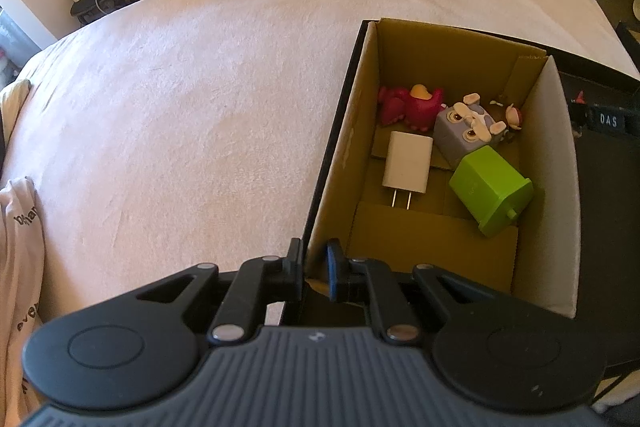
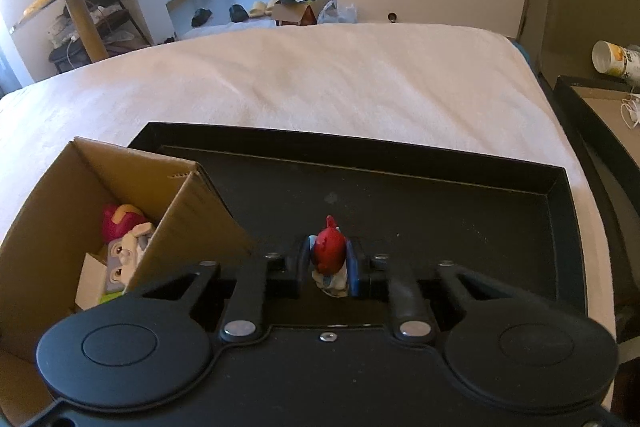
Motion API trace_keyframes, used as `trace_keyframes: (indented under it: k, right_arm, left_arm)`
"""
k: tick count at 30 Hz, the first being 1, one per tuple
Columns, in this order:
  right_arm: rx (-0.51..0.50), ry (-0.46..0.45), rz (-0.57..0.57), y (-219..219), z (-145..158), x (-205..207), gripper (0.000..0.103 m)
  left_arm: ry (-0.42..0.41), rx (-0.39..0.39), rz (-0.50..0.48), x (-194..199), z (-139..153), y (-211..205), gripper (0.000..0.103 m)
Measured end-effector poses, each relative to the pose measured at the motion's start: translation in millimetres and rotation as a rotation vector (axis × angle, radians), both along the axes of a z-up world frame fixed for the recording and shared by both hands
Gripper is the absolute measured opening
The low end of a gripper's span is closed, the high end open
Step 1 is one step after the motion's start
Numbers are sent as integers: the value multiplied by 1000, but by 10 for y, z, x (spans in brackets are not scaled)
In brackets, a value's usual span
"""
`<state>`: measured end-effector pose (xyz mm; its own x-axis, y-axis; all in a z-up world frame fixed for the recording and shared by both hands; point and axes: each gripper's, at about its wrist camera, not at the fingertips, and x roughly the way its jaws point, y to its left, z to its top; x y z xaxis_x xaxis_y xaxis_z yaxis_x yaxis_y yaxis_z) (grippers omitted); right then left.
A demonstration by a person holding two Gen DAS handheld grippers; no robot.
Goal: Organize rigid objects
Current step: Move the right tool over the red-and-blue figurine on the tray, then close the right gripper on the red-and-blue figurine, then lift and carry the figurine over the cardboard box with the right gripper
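In the left wrist view the left gripper (image 1: 316, 269) sits at lower centre, its fingers closed on the near wall of the cardboard box (image 1: 332, 163); one finger is outside the wall, the blue-padded one inside. The box fills the right half of the frame and holds a white charger (image 1: 408, 163), a green block (image 1: 492, 189), a grey cube toy (image 1: 466, 133), a pink toy (image 1: 412, 105) and a small figure (image 1: 512, 119) (too small to make out) at the far corner. In the right wrist view the right gripper (image 2: 329, 263) is at lower centre, clamped on a red figurine (image 2: 329, 247) over the black tray (image 2: 440, 211); the box stands at lower left, inside the tray; all rests on a pale blanket (image 2: 320, 75).
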<state>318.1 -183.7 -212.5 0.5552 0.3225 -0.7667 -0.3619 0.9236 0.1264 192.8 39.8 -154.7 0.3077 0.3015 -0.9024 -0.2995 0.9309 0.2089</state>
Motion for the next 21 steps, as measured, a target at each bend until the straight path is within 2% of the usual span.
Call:
trace_keyframes:
  k: [11, 21]
  right_arm:
    - [0, 18, 8, -44, 128, -304, 19]
    - [29, 3, 3, -39, 418, -560, 19]
  left_arm:
    - [-17, -16, -15, -25, 26, 11, 10]
    - [-40, -33, -11, -57, 71, 24, 9]
